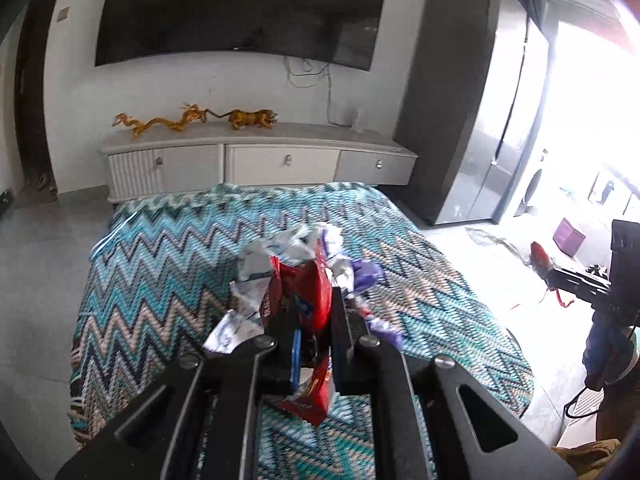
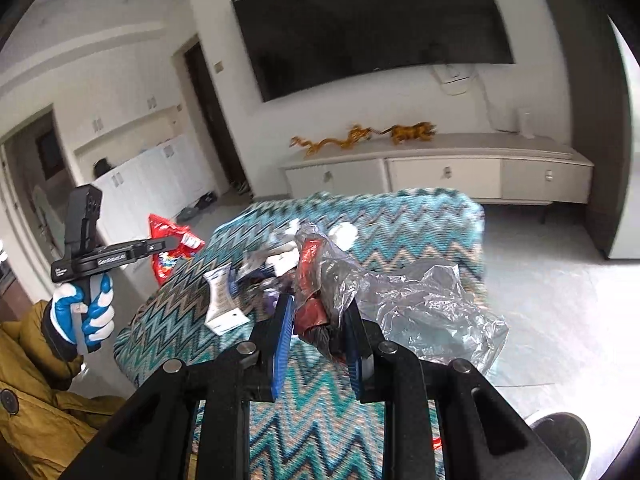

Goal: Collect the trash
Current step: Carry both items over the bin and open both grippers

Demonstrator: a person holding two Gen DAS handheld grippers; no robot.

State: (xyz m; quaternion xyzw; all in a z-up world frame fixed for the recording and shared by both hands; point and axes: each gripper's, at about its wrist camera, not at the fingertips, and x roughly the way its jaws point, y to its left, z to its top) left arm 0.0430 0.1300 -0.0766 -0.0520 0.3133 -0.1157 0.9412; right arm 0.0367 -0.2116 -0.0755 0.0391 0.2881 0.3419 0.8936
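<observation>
Trash: a crumpled red snack bag (image 1: 308,300) stands upright, long axis vertical, pinched in the left gripper (image 1: 310,312) above the zigzag cloth (image 1: 160,264). Right gripper (image 2: 316,320) clamps a red wrapper (image 2: 310,280) inside a clear plastic bag (image 2: 420,300); more scraps (image 1: 288,248) lie ahead.

The left gripper (image 1: 310,312) has its jaws clamped on a red snack bag (image 1: 304,300) above the zigzag-patterned cloth (image 1: 160,264).
</observation>
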